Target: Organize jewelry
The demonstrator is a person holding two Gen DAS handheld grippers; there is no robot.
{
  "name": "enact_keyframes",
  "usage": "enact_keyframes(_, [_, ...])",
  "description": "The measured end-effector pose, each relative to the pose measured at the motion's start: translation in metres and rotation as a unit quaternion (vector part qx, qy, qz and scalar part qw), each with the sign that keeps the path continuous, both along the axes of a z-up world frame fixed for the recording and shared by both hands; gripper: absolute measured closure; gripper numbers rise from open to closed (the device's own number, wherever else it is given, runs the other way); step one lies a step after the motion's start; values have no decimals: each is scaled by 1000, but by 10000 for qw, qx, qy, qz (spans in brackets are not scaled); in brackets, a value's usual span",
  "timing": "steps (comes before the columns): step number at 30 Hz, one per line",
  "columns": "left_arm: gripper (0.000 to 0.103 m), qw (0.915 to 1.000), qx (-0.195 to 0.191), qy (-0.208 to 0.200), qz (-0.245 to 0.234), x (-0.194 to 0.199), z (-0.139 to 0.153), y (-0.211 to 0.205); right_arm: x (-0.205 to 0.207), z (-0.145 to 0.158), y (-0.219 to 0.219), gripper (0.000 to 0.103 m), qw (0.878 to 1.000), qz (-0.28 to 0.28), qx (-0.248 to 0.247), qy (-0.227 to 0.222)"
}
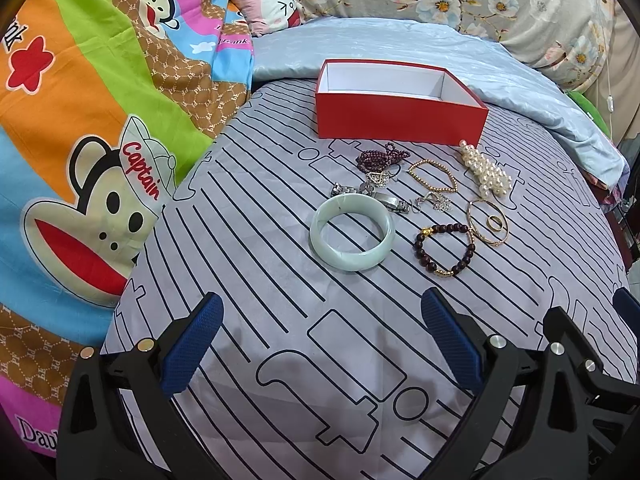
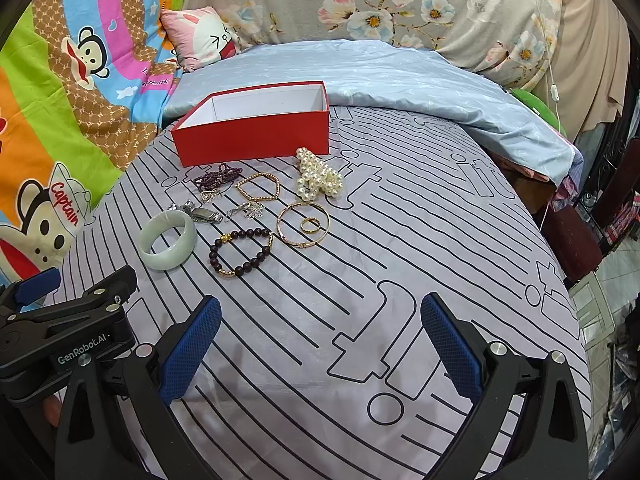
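An empty red box (image 1: 400, 118) with a white inside stands on the striped bedsheet (image 1: 280, 280); it also shows in the right wrist view (image 2: 256, 136). In front of it lie a pale green jade bangle (image 1: 352, 232) (image 2: 167, 245), a dark bead bracelet (image 1: 444, 249) (image 2: 240, 252), a gold bangle (image 1: 486, 222) (image 2: 303, 224) with a small ring inside, a gold bead bracelet (image 1: 432, 174), a pearl bunch (image 1: 486, 174) (image 2: 318, 180), purple beads (image 1: 380, 156) and silver pieces (image 1: 384, 196). My left gripper (image 1: 320, 344) and right gripper (image 2: 320, 344) are open and empty, short of the jewelry.
A cartoon monkey quilt (image 1: 80, 160) lies on the left. A folded light blue blanket (image 1: 480, 64) lies behind the box, with a floral cushion (image 2: 400, 4) and a small pink pillow (image 2: 200, 36) beyond. The bed edge drops off at the right (image 2: 568, 272).
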State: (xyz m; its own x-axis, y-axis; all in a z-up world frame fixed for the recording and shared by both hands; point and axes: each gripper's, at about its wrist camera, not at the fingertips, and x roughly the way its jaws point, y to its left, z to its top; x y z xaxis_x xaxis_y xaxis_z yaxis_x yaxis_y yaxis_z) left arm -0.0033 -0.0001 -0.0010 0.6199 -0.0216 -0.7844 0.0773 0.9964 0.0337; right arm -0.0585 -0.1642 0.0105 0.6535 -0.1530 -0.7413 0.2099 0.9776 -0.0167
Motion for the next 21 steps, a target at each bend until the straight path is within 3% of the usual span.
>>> enact_keyframes(21, [6, 10000, -8, 14, -2, 0, 0, 0, 0, 1, -1, 5, 10000, -4, 4, -4])
